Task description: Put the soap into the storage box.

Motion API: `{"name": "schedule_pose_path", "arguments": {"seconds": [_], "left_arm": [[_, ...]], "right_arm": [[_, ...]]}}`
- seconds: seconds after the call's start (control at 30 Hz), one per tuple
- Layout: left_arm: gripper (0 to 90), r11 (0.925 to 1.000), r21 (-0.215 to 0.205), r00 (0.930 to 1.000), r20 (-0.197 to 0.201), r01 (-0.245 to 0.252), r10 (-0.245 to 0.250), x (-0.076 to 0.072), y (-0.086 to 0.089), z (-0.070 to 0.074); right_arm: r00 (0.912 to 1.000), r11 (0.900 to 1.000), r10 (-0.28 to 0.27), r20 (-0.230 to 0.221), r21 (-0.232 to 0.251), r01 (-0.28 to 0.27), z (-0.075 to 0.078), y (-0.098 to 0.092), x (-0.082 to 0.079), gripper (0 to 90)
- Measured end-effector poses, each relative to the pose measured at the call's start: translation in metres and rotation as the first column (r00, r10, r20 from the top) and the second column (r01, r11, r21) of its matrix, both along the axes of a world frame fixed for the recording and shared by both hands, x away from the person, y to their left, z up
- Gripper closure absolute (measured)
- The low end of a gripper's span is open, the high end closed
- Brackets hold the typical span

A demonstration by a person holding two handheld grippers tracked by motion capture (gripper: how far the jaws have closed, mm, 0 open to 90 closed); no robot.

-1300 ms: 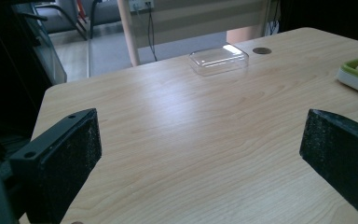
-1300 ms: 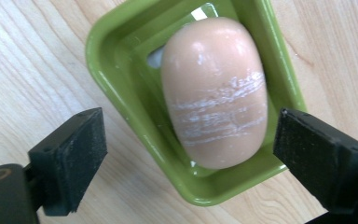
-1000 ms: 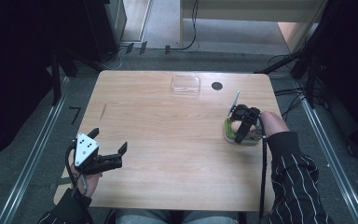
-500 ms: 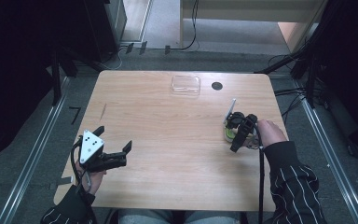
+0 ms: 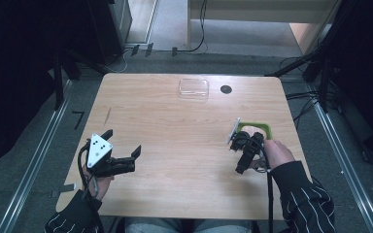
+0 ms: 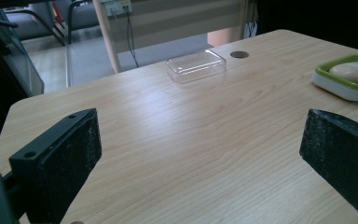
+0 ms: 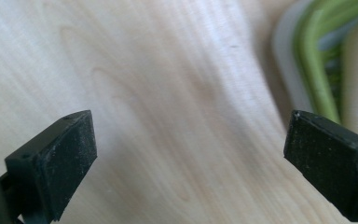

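A white soap dish with a green rim (image 5: 258, 127) sits on the right side of the wooden table (image 5: 184, 145), with a pale bar of soap (image 6: 354, 71) in it. My right gripper (image 5: 245, 151) hovers just in front of the dish, pointing down at the table. Its jaws are open with only bare wood between them (image 7: 191, 158), and the dish's green rim (image 7: 318, 60) lies blurred at the upper right. Over the table's near left part, my left gripper (image 5: 122, 143) is open and empty. It faces across the table (image 6: 196, 154) toward the dish (image 6: 349, 79).
A clear plastic lid (image 5: 193, 88) lies near the table's far edge, with a small dark round hole (image 5: 226, 89) just right of it. The lid (image 6: 196, 66) and hole (image 6: 239, 54) also show far off in the left gripper view. Cables and dark furniture surround the table.
My right gripper has drawn back from over the soap dish toward the near edge. The left gripper has shifted slightly to the right. Both stay open.
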State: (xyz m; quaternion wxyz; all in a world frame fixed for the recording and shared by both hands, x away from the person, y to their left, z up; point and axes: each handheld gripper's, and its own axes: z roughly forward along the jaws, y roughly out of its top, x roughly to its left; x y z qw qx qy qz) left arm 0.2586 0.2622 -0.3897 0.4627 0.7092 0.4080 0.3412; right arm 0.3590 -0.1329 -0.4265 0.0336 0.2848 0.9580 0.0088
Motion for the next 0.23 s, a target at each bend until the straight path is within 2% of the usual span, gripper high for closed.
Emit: {"name": "schedule_pose_path", "arguments": {"seconds": [0.23], "left_arm": [[0.0, 1.0000, 0.001, 1.0000, -0.003, 0.007, -0.007, 0.002, -0.002, 0.000]], "right_arm": [[0.9986, 0.999, 0.052, -0.011, -0.014, -0.052, -0.009, 0.005, -0.017, 3.1]]}}
